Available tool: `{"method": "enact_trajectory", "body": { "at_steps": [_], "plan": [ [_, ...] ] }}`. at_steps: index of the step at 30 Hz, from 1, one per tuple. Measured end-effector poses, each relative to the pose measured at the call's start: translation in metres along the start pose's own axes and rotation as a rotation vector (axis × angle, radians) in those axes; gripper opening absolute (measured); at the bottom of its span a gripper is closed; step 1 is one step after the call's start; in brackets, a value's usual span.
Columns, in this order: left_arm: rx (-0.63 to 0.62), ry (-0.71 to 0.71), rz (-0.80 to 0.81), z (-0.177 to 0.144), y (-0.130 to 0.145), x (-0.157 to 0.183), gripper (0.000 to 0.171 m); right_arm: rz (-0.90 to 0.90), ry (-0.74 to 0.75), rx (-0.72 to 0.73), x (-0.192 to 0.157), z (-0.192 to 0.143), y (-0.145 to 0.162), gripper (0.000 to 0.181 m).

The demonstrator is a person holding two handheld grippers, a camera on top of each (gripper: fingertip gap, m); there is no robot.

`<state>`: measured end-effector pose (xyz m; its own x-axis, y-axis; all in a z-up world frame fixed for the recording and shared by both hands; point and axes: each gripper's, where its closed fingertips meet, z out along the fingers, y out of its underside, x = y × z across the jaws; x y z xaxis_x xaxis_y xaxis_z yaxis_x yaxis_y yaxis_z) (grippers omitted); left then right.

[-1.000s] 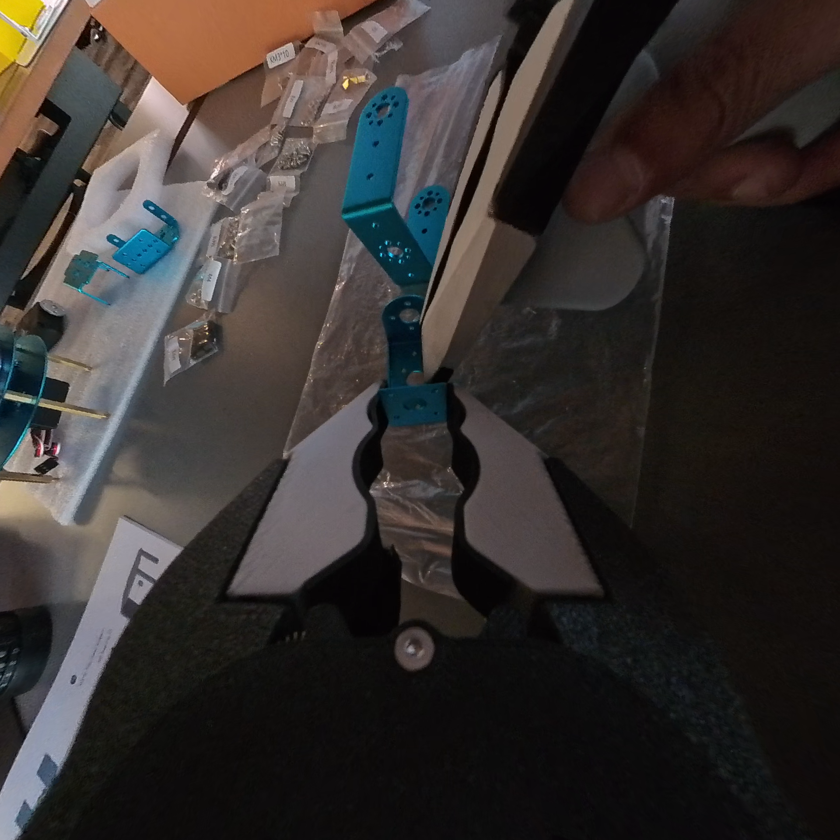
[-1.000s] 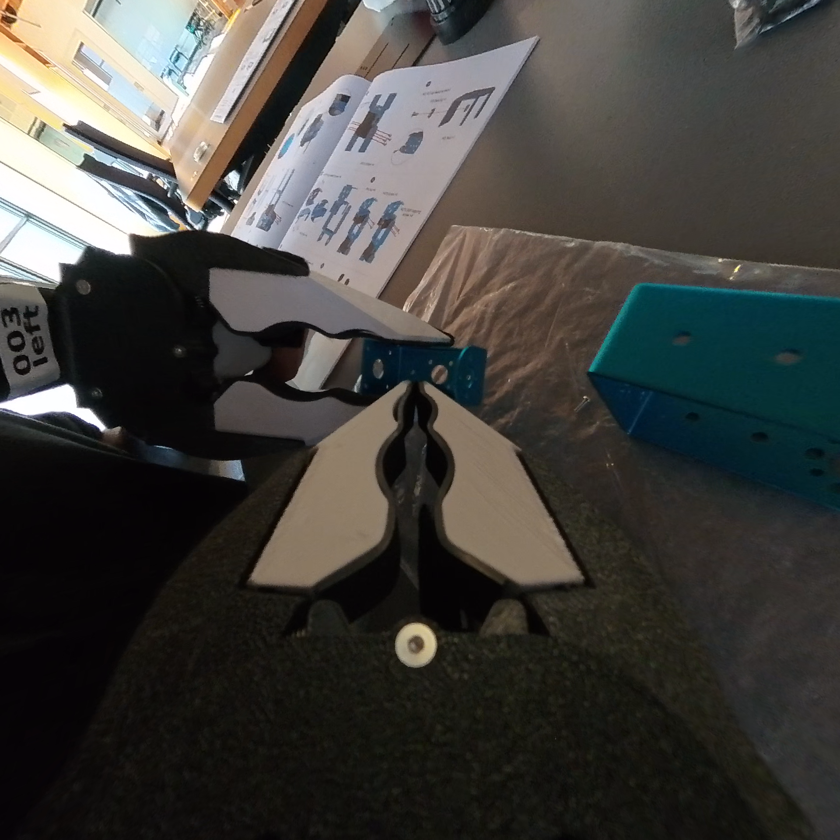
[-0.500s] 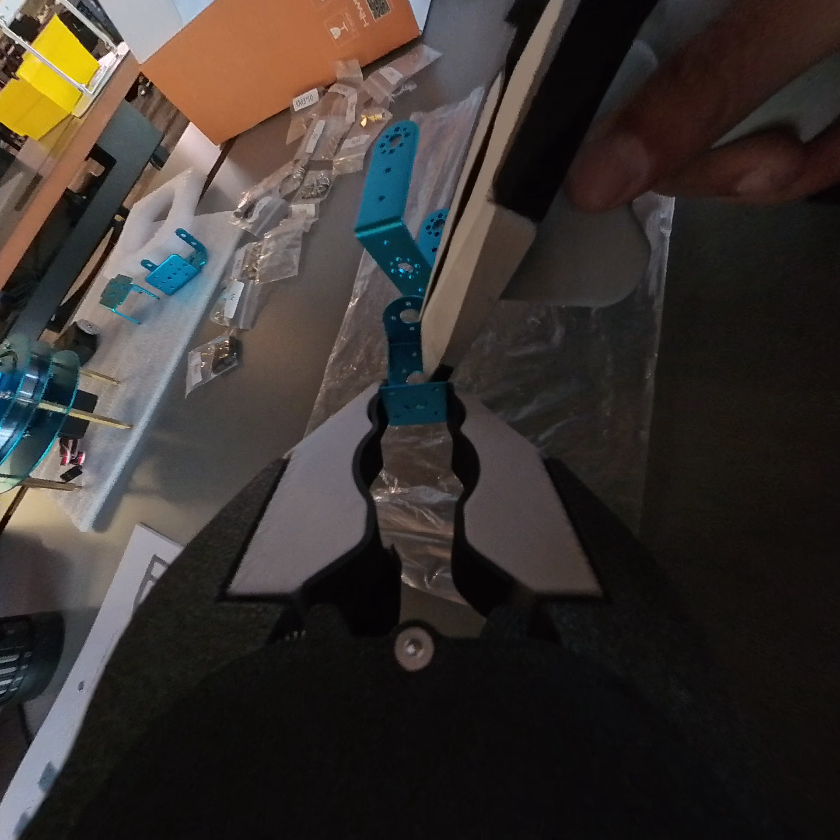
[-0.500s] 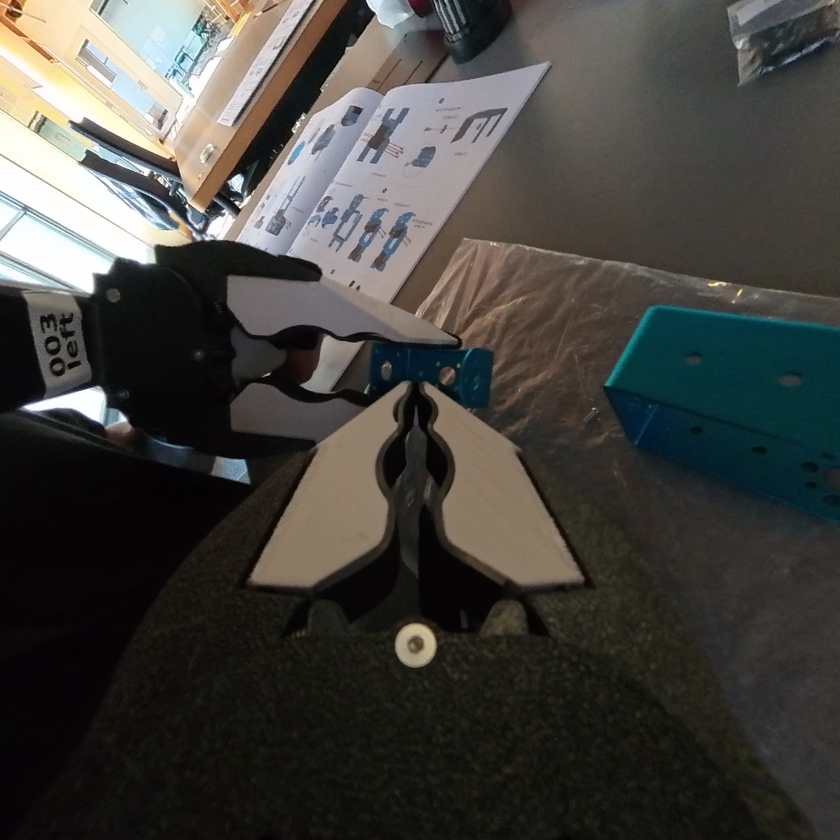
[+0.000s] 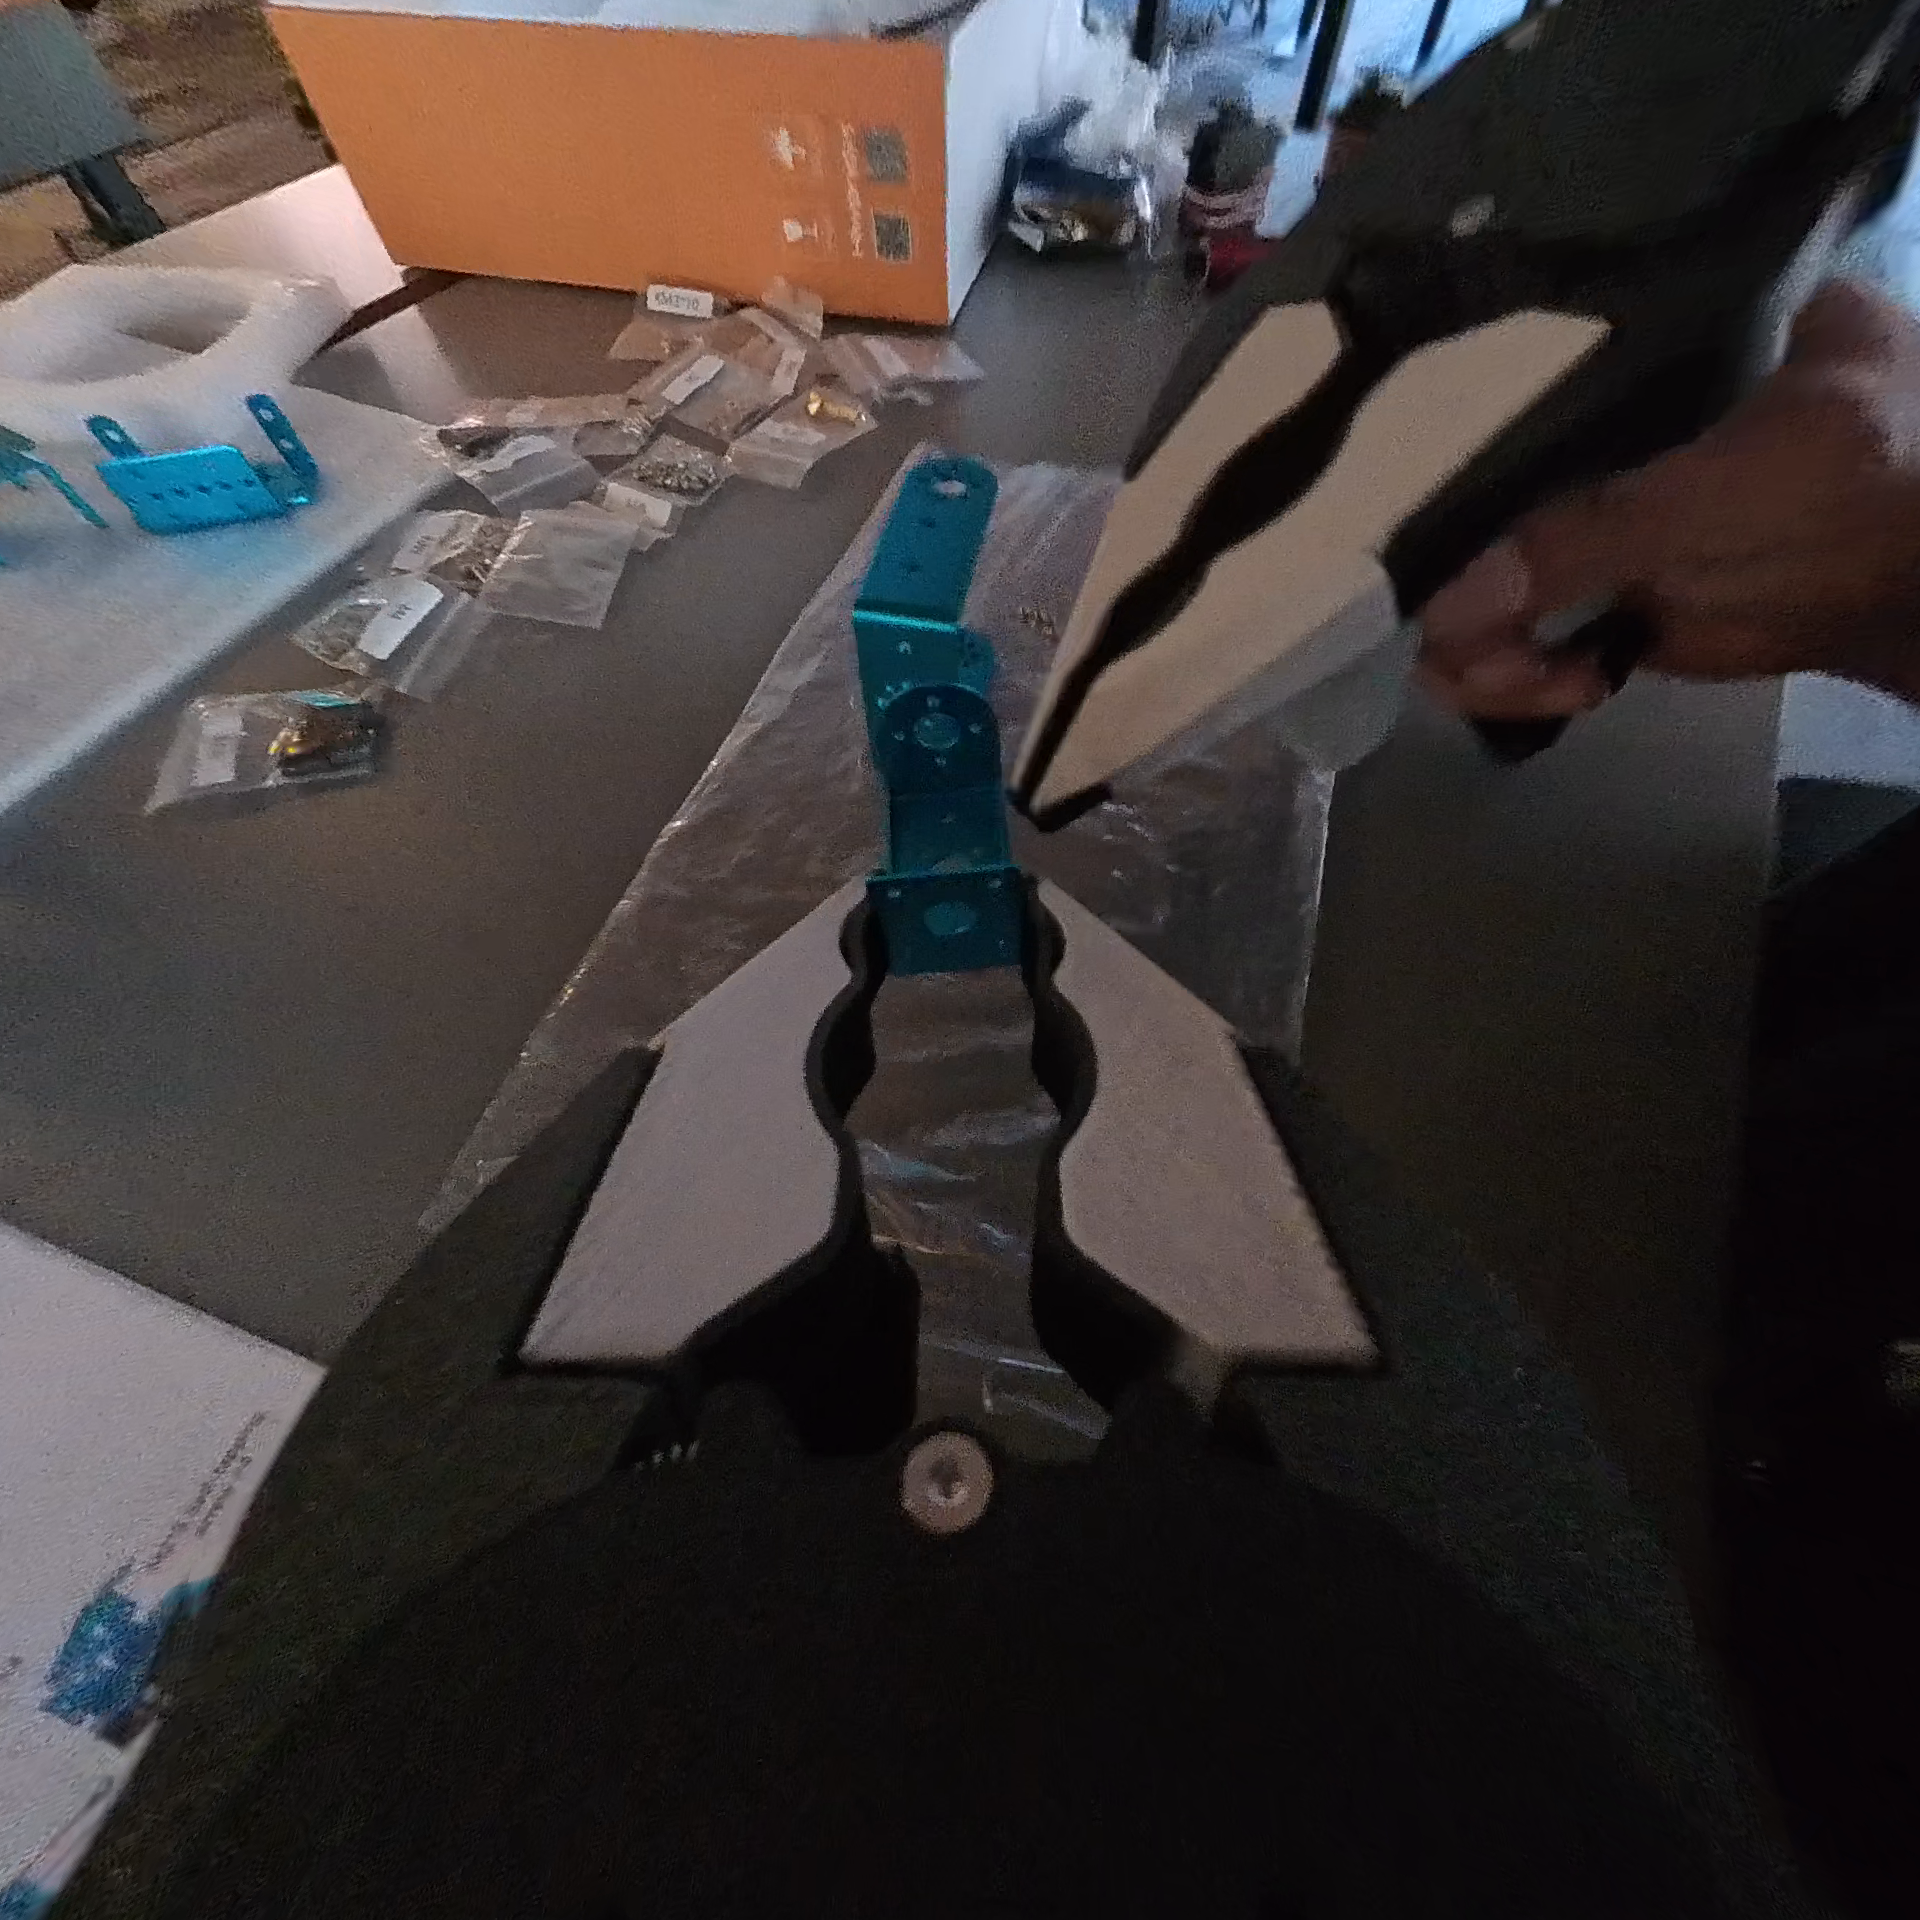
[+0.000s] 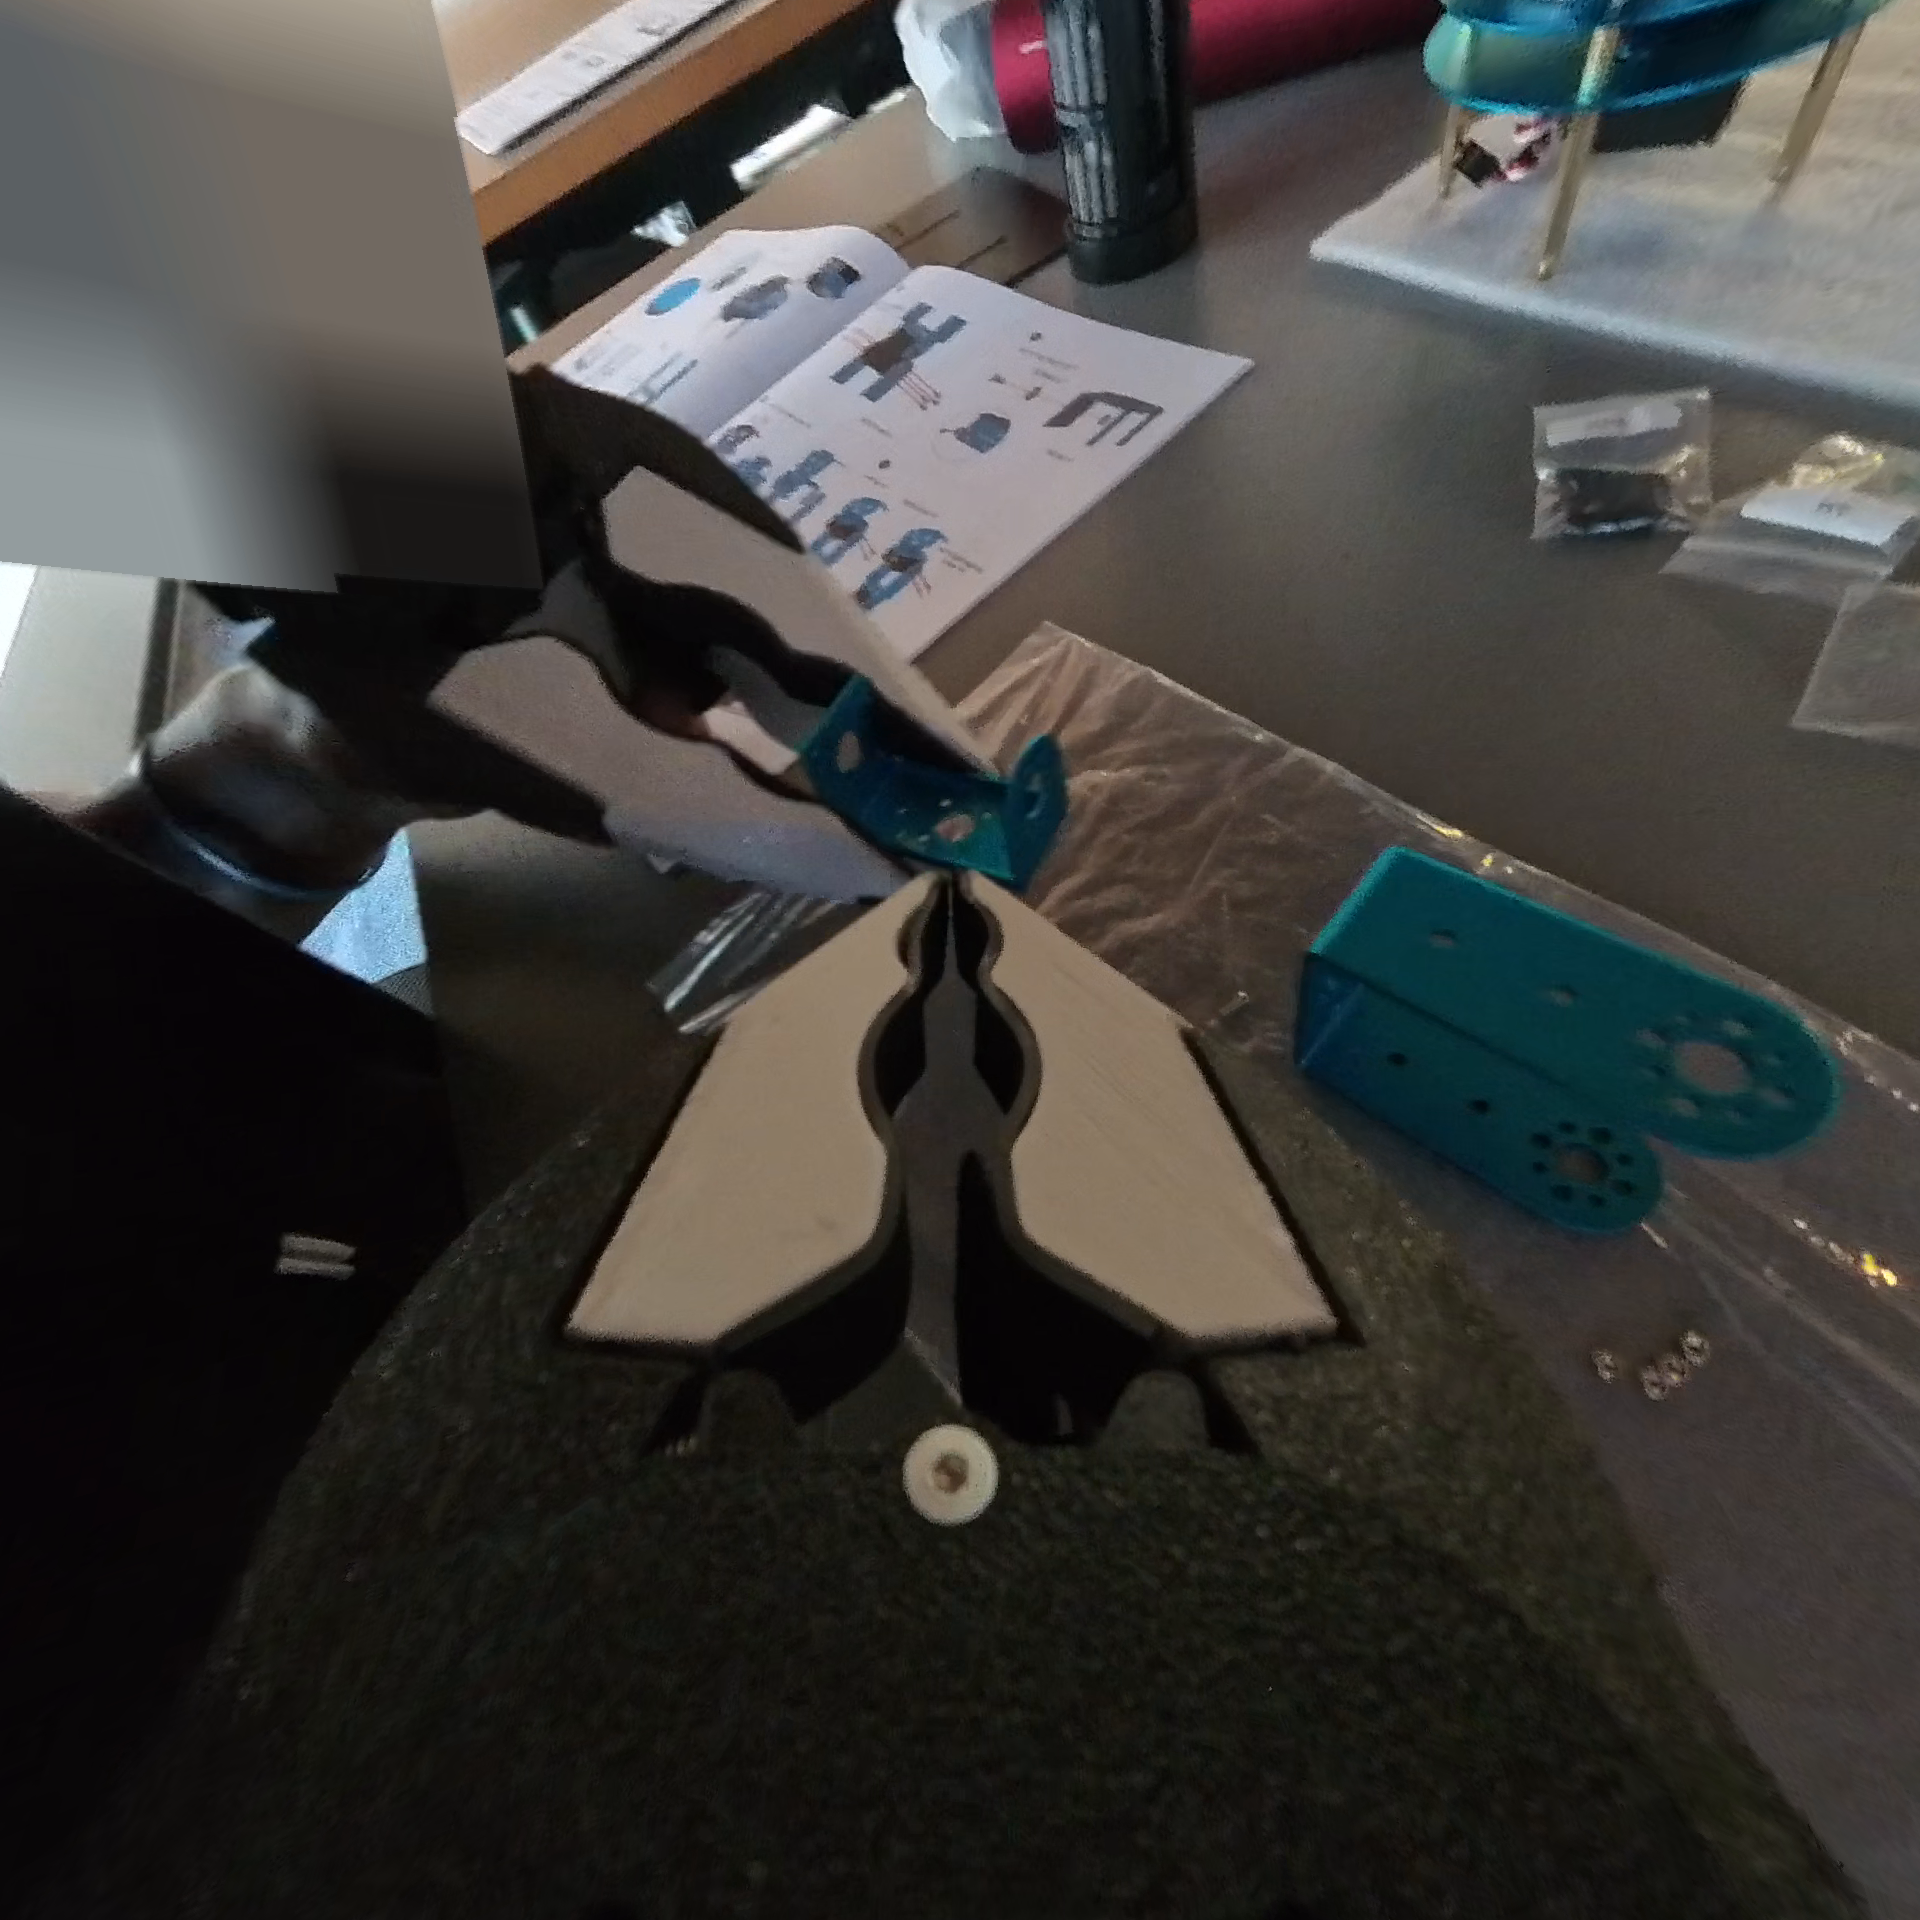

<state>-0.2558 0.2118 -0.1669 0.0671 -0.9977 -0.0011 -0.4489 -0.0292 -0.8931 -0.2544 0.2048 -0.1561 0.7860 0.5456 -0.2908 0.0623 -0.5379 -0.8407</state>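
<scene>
left gripper (image 5: 951, 925) fingers pinching small blue bracket (image 6: 935, 805), right gripper (image 6: 948, 883) fingers pressed together, empty, just beside it, over plastic sheet (image 6: 1299, 810) on worktop (image 6: 1403, 540)

An orange box (image 5: 644, 156) is standing at the far side of the grey table (image 5: 312, 935), with small clear bags (image 5: 551, 540) of hardware lying scattered in front of it. A blue bracket (image 5: 208, 483) is resting on white foam (image 5: 156, 332) at far left. In the right wrist view, an open booklet (image 6: 1039, 416) is lying beside a black bottle (image 6: 1127, 135), and a large blue bracket (image 6: 1558, 1039) is lying on a clear plastic sheet (image 6: 1247, 831) to the right.
</scene>
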Motion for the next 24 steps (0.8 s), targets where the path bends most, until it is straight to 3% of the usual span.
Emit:
{"method": "enact_trajectory", "body": {
  "at_steps": [3, 10, 15, 17, 24],
  "plan": [
    [0.02, -0.026, 0.021, -0.005, -0.005, -0.006, 0.024, -0.074, -0.018, 0.004, -0.012, 0.0, -0.003, 0.003],
    [0.062, -0.056, 0.057, -0.007, -0.014, -0.006, 0.024, -0.085, 0.033, -0.003, -0.003, -0.002, 0.001, 0.005],
    [-0.106, -0.21, 0.239, -0.007, 0.01, -0.029, 0.024, -0.047, 0.096, -0.056, 0.016, -0.006, 0.013, 0.006],
    [-0.134, -0.22, 0.213, -0.01, 0.015, -0.035, 0.024, -0.046, 0.091, -0.113, 0.018, -0.001, 0.021, 0.015],
    [-0.207, -0.249, 0.161, -0.023, 0.034, -0.046, 0.024, -0.115, 0.21, -0.231, 0.038, 0.015, 0.019, 0.014]
  ]
}}
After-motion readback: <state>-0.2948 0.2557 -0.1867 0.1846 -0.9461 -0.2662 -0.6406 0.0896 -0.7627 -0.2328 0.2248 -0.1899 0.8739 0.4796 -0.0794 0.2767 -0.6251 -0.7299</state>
